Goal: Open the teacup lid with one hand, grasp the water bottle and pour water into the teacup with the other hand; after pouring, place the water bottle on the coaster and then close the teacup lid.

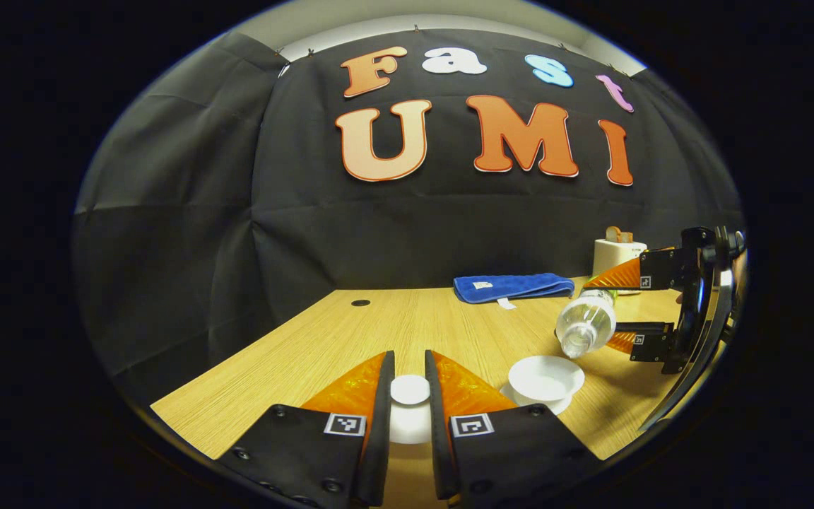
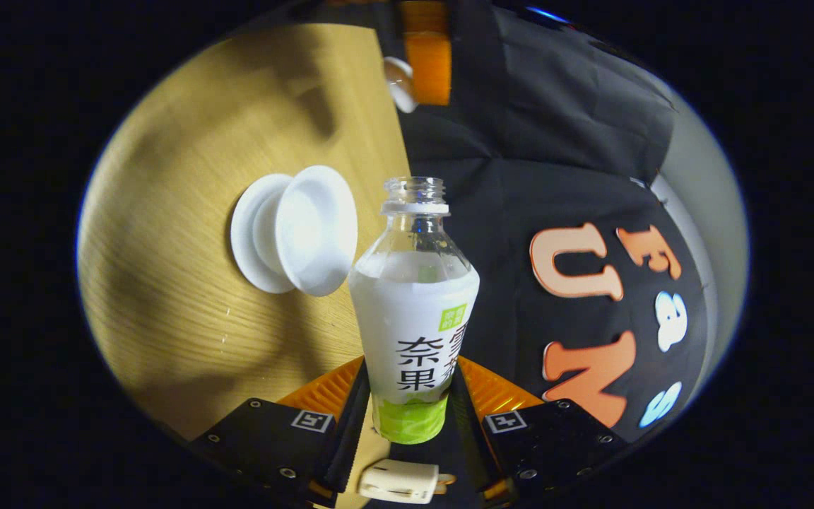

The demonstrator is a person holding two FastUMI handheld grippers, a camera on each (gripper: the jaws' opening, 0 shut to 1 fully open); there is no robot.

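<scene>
Over the bench (image 1: 294, 346), my left gripper (image 1: 410, 396) is clenched on the teacup lid (image 1: 410, 389), held clear of the teacup (image 1: 545, 378) — lid-off is done. My right gripper (image 2: 410, 413) grasps the water bottle (image 2: 413, 311), tipped mouth-down toward the open cup; I see no stream yet. Pouring, parking the bottle and re-lidding remain.
</scene>
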